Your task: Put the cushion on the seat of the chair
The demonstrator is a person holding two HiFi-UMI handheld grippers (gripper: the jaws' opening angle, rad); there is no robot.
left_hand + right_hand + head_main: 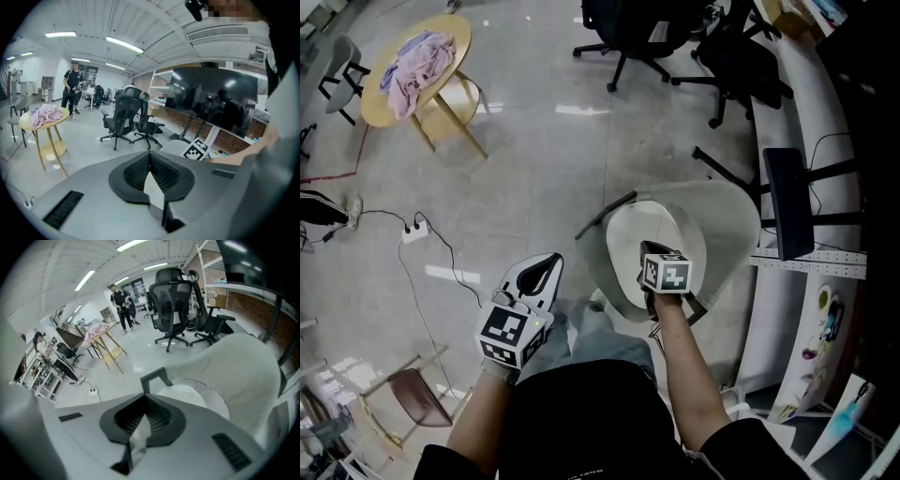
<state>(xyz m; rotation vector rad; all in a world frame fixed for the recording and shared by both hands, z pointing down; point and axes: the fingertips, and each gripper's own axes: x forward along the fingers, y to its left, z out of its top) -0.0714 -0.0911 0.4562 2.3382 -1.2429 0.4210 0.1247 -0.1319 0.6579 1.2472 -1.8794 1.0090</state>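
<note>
A white chair with a curved shell back stands in front of me, right of centre in the head view. A pale round cushion lies flat on its seat; the right gripper view also has the cushion and the chair back. My right gripper hangs just above the cushion, pointing steeply down, its jaws shut with nothing between them. My left gripper is over the bare floor to the left of the chair, clear of it, its jaws shut and empty.
A round wooden table bearing a pink cloth stands far left. Black office chairs are beyond the white chair. A power strip with cables lies on the floor at left. A monitor and desk edge the right side.
</note>
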